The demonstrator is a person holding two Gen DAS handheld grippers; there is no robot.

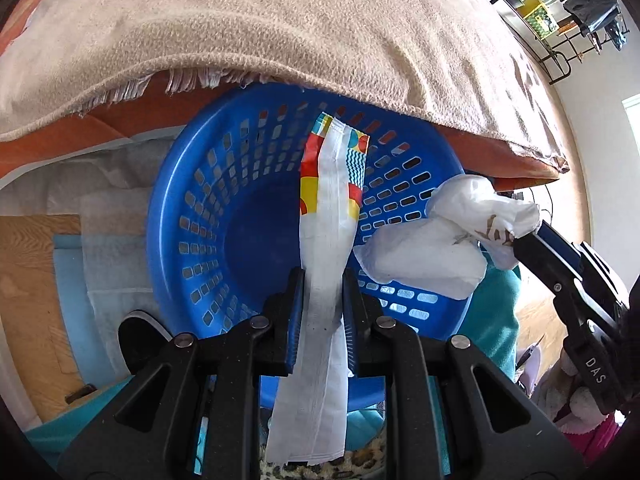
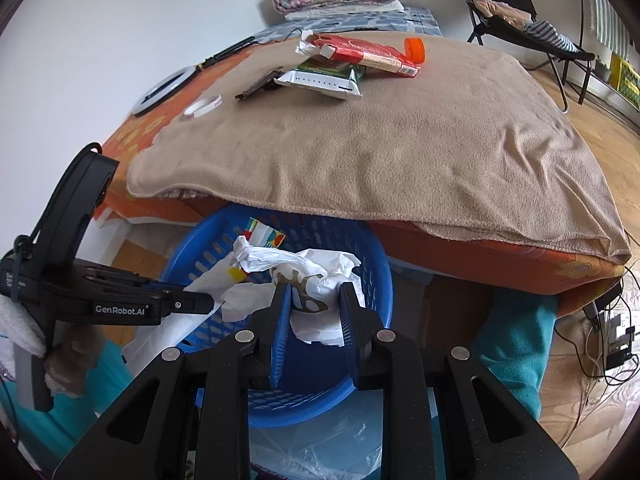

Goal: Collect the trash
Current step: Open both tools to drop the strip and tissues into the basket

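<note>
A blue perforated basket (image 1: pixel 224 216) (image 2: pixel 368 280) stands on the floor under the bed edge. My left gripper (image 1: pixel 323 280) is shut on a white wrapper with a colourful printed end (image 1: pixel 332 184), held over the basket's inside. My right gripper (image 2: pixel 314 296) is shut on a crumpled white paper bundle (image 2: pixel 316 276) above the basket's rim. That bundle (image 1: pixel 436 248) and the right gripper (image 1: pixel 520 240) show at the right of the left wrist view. The left gripper (image 2: pixel 212 302) shows in the right wrist view, with the wrapper (image 2: pixel 266 236) beyond it.
A bed with a tan blanket (image 2: pixel 400 132) overhangs the basket. On it lie a red box (image 2: pixel 372 54), an orange cap (image 2: pixel 414 49), a white packet (image 2: pixel 320 80), a wristband (image 2: pixel 202 106) and a ring light (image 2: pixel 164 90). A folding chair (image 2: pixel 516 12) stands behind. Cables (image 2: pixel 608 336) lie at right.
</note>
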